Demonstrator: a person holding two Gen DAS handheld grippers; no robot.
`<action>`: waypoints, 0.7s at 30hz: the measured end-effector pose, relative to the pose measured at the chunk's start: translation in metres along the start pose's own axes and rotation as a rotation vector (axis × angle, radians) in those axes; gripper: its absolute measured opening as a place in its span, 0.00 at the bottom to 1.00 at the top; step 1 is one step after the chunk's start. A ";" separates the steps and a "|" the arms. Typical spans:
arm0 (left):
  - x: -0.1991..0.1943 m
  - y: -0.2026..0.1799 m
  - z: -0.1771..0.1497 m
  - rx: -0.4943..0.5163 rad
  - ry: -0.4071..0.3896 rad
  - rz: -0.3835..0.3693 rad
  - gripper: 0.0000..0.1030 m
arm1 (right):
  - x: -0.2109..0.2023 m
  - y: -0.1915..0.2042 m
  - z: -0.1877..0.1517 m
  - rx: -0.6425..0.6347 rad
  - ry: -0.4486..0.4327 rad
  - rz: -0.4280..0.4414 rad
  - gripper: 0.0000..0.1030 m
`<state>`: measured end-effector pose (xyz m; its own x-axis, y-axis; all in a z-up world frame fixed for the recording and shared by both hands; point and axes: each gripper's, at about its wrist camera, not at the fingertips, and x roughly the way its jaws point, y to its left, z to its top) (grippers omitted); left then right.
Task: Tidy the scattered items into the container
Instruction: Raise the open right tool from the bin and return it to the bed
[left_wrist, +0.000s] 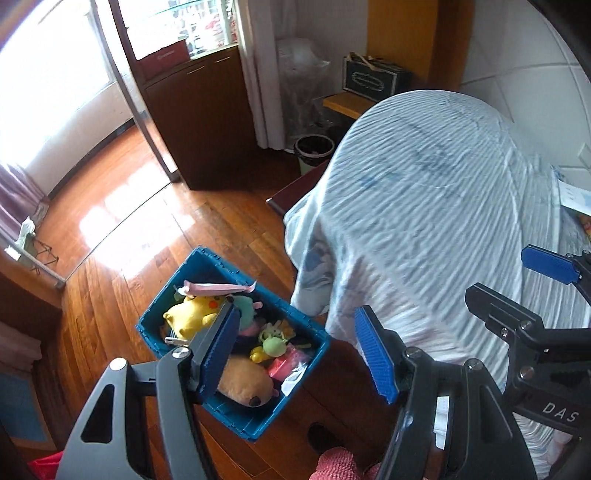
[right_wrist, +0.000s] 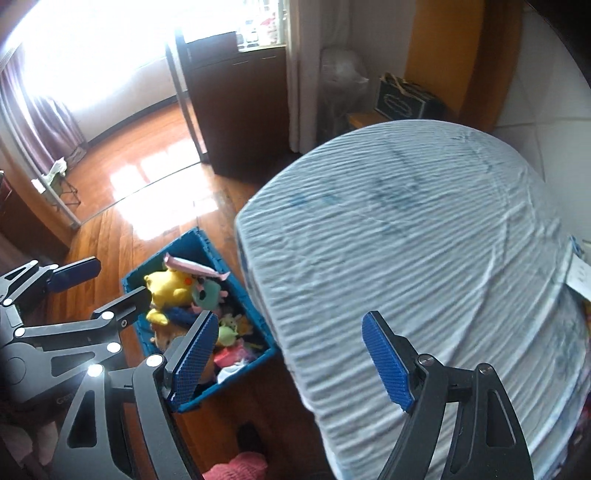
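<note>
While both grippers hang over the corner of the bed (right_wrist: 424, 258), the blue crate (left_wrist: 295, 402) sits below them on the wooden floor (left_wrist: 122, 229), just beside the bed's draped edge. The left gripper (left_wrist: 299, 347) has its blue-padded fingers spread wide with nothing between them; the crate shows past its left finger. The right gripper (right_wrist: 295, 354) is likewise spread and empty, over the striped sheet, with the crate down to its left.

The crate's near corner lies close to the hanging sheet, while its far sides face bare floorboards running out toward a dark cabinet (left_wrist: 199, 118) and a bright window. A small bin (left_wrist: 314, 149) stands by the curtain, well apart from the crate.

Inside, the crate is heaped with soft toys: a yellow plush (left_wrist: 194, 314) at the far end, a tan plush (left_wrist: 245, 384) along the near wall, a small green toy (left_wrist: 274, 345) and a pink item (left_wrist: 286, 363) between them, and a pale pink strip (left_wrist: 218, 287) lying across the top.
</note>
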<state>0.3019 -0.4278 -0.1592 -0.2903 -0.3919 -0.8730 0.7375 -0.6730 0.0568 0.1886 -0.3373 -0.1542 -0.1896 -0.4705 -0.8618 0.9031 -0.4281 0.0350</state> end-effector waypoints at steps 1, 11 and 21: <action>-0.003 -0.014 0.004 0.020 -0.006 -0.012 0.63 | -0.006 -0.013 -0.002 0.020 -0.004 -0.014 0.78; -0.038 -0.178 0.006 0.263 -0.048 -0.149 0.63 | -0.081 -0.150 -0.065 0.247 -0.035 -0.156 0.78; -0.076 -0.350 -0.036 0.471 -0.040 -0.312 0.63 | -0.155 -0.282 -0.176 0.475 -0.032 -0.282 0.78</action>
<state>0.0880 -0.1401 -0.1303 -0.4807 -0.1470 -0.8645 0.2638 -0.9644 0.0173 0.0313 -0.0076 -0.1196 -0.4175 -0.3071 -0.8552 0.5438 -0.8384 0.0356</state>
